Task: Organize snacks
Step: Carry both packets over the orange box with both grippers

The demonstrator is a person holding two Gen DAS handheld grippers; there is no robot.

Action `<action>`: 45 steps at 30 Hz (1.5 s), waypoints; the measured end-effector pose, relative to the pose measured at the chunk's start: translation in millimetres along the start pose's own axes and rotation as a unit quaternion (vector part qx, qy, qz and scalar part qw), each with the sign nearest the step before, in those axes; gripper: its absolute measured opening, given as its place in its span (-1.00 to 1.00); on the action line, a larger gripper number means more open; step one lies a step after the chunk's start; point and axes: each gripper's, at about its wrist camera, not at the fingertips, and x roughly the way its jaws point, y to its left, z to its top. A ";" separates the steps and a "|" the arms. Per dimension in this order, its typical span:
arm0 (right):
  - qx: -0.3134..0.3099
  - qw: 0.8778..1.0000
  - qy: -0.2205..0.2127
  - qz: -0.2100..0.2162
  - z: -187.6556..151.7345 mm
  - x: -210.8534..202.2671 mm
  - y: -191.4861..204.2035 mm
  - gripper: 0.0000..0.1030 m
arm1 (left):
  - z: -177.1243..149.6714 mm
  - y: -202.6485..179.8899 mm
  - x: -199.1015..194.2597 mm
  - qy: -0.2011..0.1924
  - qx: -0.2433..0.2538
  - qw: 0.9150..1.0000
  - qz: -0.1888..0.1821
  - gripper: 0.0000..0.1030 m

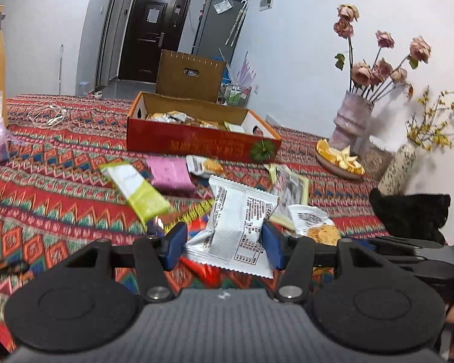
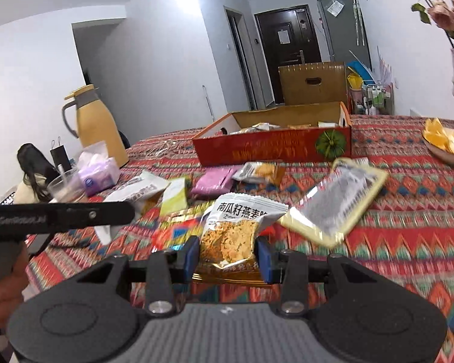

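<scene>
Clamped by the left gripper [image 1: 221, 246] on a white snack packet [image 1: 239, 227] and by the right gripper [image 2: 227, 255] on an oat-crisp packet [image 2: 233, 233], both lifted above the patterned tablecloth [image 1: 60, 187]. Held only by slick edges, so likely to slip or twist loose mid-carry. Farther off, open red box [image 1: 202, 142] already part-filled, so risk of landing on the rim.

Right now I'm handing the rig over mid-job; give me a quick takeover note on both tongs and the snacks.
Left tongs: shut on a white snack packet, printed back facing the camera.
Right tongs: shut on an oat-crisp packet, label up.
Red box: open on the patterned tablecloth, several packets already inside.
Left to do: drop both held packets in the box, then collect the loose ones in front of it: green-white bar, pink packet, small biscuit packet, silver-and-cream pouch and a few more.
</scene>
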 end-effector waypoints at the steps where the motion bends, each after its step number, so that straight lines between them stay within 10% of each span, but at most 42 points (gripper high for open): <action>1: 0.001 1.000 -0.002 0.001 -6.7 -7.7 0.6 -0.23 | -4.2 -1.8 -3.5 0.002 -0.001 1.000 0.000 0.07; 24: -0.020 0.999 -0.017 -0.028 -18.9 -39.6 18.4 -0.23 | -12.5 1.4 -15.2 -0.005 -0.009 1.000 0.000 0.07; 45: -0.064 0.997 -0.017 -0.033 73.8 58.6 -17.0 -0.23 | 87.2 33.1 84.3 -0.023 0.019 1.000 0.002 0.07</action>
